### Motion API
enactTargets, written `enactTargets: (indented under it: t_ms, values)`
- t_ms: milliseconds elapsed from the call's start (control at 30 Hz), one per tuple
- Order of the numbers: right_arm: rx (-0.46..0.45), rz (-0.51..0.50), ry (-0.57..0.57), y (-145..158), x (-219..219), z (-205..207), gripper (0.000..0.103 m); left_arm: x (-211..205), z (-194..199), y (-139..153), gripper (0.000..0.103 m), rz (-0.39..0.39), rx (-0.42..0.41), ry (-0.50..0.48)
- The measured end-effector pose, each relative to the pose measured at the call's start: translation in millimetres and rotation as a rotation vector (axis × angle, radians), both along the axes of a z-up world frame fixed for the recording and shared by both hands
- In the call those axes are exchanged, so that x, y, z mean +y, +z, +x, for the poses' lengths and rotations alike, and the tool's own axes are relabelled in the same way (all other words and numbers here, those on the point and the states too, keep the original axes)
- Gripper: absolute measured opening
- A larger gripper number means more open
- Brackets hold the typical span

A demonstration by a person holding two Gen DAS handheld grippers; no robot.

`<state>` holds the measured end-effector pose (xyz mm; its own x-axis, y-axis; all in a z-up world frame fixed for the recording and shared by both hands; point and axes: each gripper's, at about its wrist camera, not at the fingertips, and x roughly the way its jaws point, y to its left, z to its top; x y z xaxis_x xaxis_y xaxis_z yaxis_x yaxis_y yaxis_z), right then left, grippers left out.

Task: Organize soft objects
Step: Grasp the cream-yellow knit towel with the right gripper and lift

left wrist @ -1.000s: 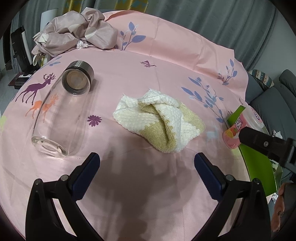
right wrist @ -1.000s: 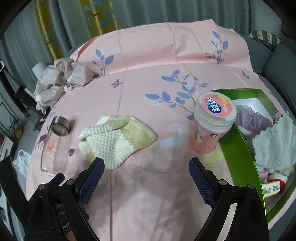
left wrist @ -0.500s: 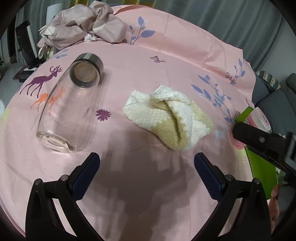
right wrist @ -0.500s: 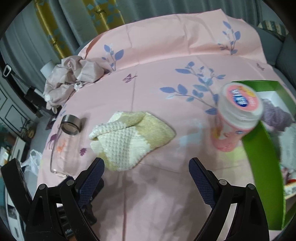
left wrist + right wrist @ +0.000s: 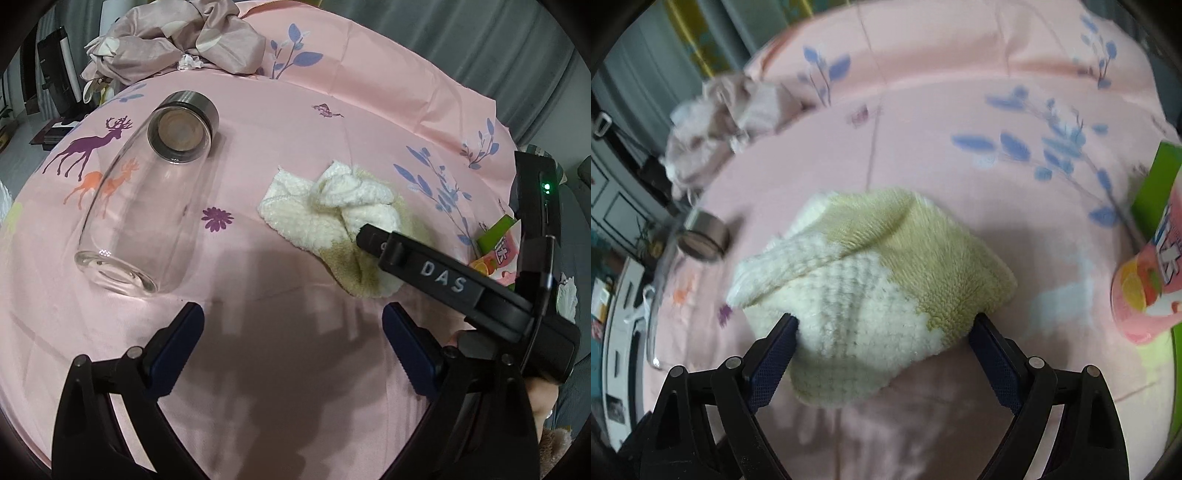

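Since a second ago the right gripper (image 5: 882,345) has dropped onto the knitted cloth (image 5: 871,291), which now fills the space between its blue pads; jaws have just been closing a bit, left pad tip at the cloth's edge, right pad tip just beside it, no clear squeeze yet, so wide. Left gripper (image 5: 291,341) barely shifted, jaws also narrowing slightly, wide, only bare pink sheet (image 5: 332,92) between them. In left wrist view the right tool's black body crosses over the cloth's near corner. Cloth lies mid-sheet, cream and yellow, crumpled. Glass bottle (image 5: 147,199) lies on its side left of it, apart. Pink jar (image 5: 1148,280) and green box (image 5: 1156,184) to the right. Crumpled grey-pink fabric (image 5: 177,48) at far edge.
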<state>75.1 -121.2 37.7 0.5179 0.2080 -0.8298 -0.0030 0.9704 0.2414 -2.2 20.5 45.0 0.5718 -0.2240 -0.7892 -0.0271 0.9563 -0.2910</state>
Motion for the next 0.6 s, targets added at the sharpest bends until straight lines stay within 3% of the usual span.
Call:
enactTargets:
  t_ms: [67,133,233,600]
  values:
    - [-0.008,-0.056,0.027,0,7,-3,0.07,1,0,0,0.097,-0.003,0.0,-0.002]
    - [-0.017,-0.03,0.061,1,8,-4,0.04,5,-1,3,0.097,-0.046,-0.009,-0.007]
    - [0.021,0.074,0.088,3,3,-7,0.023,11,-5,11,0.097,-0.082,-0.041,-0.009]
    - [0.068,0.188,0.116,51,-11,-55,0.019,28,-8,22,0.096,-0.176,-0.058,0.036]
